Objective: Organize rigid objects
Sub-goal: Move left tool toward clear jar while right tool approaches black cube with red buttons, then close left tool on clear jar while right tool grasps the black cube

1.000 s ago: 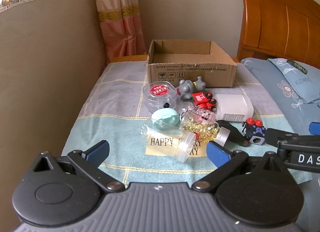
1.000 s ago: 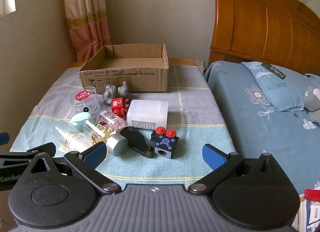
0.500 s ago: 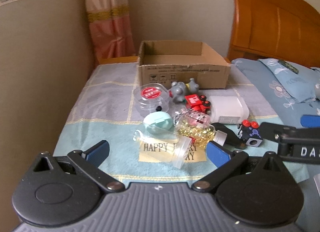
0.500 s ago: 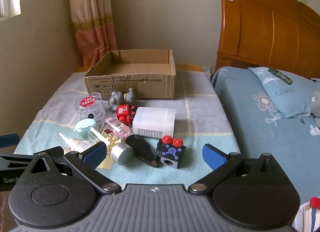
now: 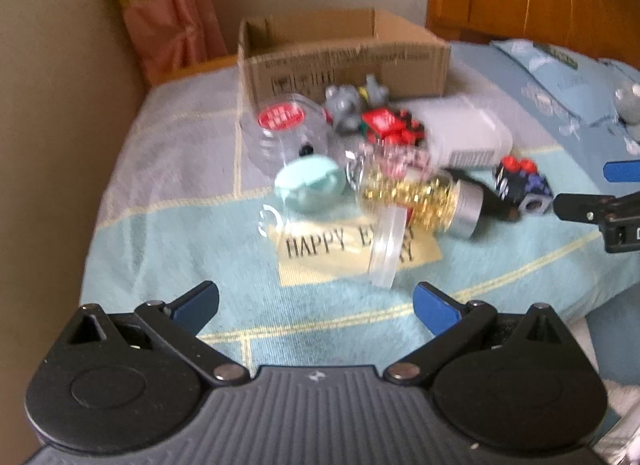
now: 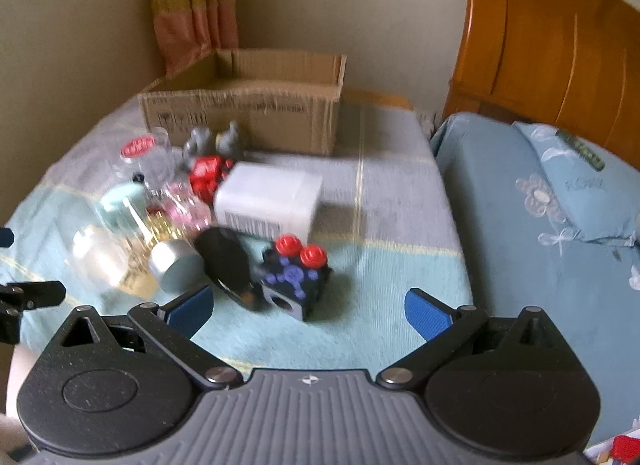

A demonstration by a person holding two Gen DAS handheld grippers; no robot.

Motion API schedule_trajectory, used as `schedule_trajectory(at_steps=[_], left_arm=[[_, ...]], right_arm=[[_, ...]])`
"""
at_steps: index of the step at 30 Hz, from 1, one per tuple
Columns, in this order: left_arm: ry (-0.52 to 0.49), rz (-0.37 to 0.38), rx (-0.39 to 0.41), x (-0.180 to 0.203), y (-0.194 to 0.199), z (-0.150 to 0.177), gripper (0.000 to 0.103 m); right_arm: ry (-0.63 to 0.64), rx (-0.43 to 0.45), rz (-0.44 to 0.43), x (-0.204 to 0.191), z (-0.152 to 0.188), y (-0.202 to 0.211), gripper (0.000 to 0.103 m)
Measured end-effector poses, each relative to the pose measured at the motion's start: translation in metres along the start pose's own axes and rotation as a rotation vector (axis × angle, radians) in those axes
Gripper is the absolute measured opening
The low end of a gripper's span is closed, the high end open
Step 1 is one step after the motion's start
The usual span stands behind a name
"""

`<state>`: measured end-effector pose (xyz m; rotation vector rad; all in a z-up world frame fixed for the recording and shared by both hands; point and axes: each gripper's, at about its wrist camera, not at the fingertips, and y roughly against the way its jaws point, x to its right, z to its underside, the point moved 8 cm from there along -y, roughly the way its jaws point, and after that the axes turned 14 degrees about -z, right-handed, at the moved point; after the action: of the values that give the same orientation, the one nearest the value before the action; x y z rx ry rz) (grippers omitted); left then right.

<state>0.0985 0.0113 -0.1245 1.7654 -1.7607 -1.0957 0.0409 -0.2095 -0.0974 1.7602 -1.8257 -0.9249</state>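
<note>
Several small objects lie on a blue towel in front of an open cardboard box. Among them are a clear bottle, a jar of gold beads, a mint case, a white container, a black piece and a dark cube with red knobs. My left gripper is open, just short of the clear bottle. My right gripper is open, with the cube close ahead of its fingers. Both views are blurred.
A clear tub with a red label, grey figures and a red toy sit near the box. A wall is at the left, a bed with a blue pillow and wooden headboard at the right.
Both grippers have moved forward and down toward the pile of objects, which now looks larger and nearer. Both stay open, and nothing on the towel has shifted.
</note>
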Motion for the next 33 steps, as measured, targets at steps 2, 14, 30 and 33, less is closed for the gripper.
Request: schedule_trajectory(at_steps=[2, 14, 30, 33], left_arm=[[-0.008, 0.008, -0.023, 0.001, -0.009, 0.003, 0.102], [-0.005, 0.063, -0.075, 0.003, -0.042, 0.005, 0.103], [-0.06, 0.097, 0.017, 0.006, -0.045, -0.001, 0.102], [-0.068, 0.094, 0.031, 0.008, -0.045, -0.004, 0.102]], right_arm=[[0.005, -0.02, -0.012, 0.005, 0.005, -0.007, 0.103], [-0.093, 0.01, -0.052, 0.022, -0.003, -0.034, 0.103], [-0.11, -0.052, 0.094, 0.052, 0.003, -0.052, 0.103], [-0.133, -0.046, 0.087, 0.063, 0.01, -0.049, 0.103]])
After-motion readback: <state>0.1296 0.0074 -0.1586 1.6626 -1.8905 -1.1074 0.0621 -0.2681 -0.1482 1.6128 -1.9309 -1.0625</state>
